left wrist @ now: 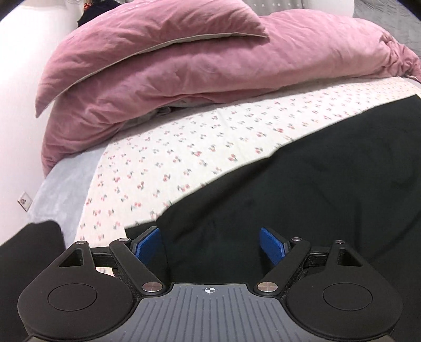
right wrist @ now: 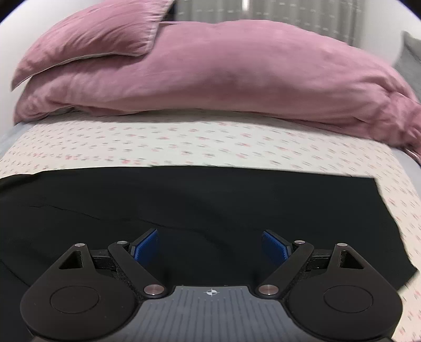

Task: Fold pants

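Black pants [left wrist: 302, 184] are laid flat on a bed, over a white sheet [left wrist: 184, 147] printed with small red flowers. A pink duvet [left wrist: 184, 65] is heaped along the far edge of the bed, with a pink pillow [left wrist: 171, 21] resting on top of it.

In the left wrist view, the left gripper [left wrist: 210, 246] is seen above the near left end of the pants, its blue pads [left wrist: 148, 246] spread wide apart with nothing clamped between them; only dark cloth lies below. This view alone shows the left edge of the bed, a pale grey cover [left wrist: 65, 179] beneath the sheet, a white wall [left wrist: 15, 105] and a wall socket [left wrist: 25, 204].

In the right wrist view, which is blurred by motion, the right gripper [right wrist: 210, 247] is seen over the pants with its jaws likewise released and nothing grasped. Only here are the straight far edge of the pants [right wrist: 184, 200], their right end near the right edge of the bed, a crease [right wrist: 118, 215] running across the cloth, and a grey curtain [right wrist: 263, 13] behind the duvet shown.
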`<state>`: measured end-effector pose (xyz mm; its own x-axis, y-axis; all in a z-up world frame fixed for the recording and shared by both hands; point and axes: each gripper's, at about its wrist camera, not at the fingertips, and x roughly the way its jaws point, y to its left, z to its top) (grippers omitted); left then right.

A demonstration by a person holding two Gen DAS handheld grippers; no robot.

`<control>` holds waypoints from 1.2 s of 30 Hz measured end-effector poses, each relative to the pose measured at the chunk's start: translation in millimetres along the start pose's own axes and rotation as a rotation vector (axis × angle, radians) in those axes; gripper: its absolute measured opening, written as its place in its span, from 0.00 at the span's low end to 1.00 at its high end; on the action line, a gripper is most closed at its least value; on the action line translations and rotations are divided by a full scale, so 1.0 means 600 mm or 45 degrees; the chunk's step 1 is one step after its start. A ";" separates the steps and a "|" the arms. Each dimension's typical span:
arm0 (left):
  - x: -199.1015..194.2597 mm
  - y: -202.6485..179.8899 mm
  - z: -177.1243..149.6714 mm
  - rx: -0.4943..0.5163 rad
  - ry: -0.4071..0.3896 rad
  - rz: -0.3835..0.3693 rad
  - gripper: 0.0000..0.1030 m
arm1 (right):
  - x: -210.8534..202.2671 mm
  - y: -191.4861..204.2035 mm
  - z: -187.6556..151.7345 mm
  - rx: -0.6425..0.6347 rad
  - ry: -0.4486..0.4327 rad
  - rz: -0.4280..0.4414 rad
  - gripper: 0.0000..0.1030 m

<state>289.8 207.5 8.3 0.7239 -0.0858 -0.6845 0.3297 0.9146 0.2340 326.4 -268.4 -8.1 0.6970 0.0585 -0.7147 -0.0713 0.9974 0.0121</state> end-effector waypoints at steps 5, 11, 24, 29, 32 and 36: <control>0.045 0.000 0.019 0.040 -0.006 -0.016 0.82 | 0.044 0.063 0.036 -0.122 0.011 0.059 0.84; 0.097 0.000 0.035 0.092 -0.025 -0.067 0.82 | 0.103 0.138 0.071 -0.319 0.049 0.172 0.84; 0.149 0.049 0.048 0.002 -0.007 -0.259 0.76 | 0.218 0.180 0.129 -0.494 0.046 0.226 0.81; 0.159 0.058 0.047 0.006 -0.005 -0.305 0.57 | 0.245 0.177 0.125 -0.484 0.082 0.262 0.72; 0.165 0.059 0.049 -0.017 -0.003 -0.313 0.42 | 0.249 0.172 0.121 -0.424 0.075 0.341 0.59; 0.166 0.052 0.052 -0.032 0.006 -0.339 0.15 | 0.237 0.176 0.117 -0.405 0.088 0.409 0.06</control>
<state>391.1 215.4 -31.2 0.6107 -0.3232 -0.7229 0.4931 0.8695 0.0278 467.9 -152.1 -59.4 0.5552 0.3488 -0.7551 -0.4992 0.8659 0.0330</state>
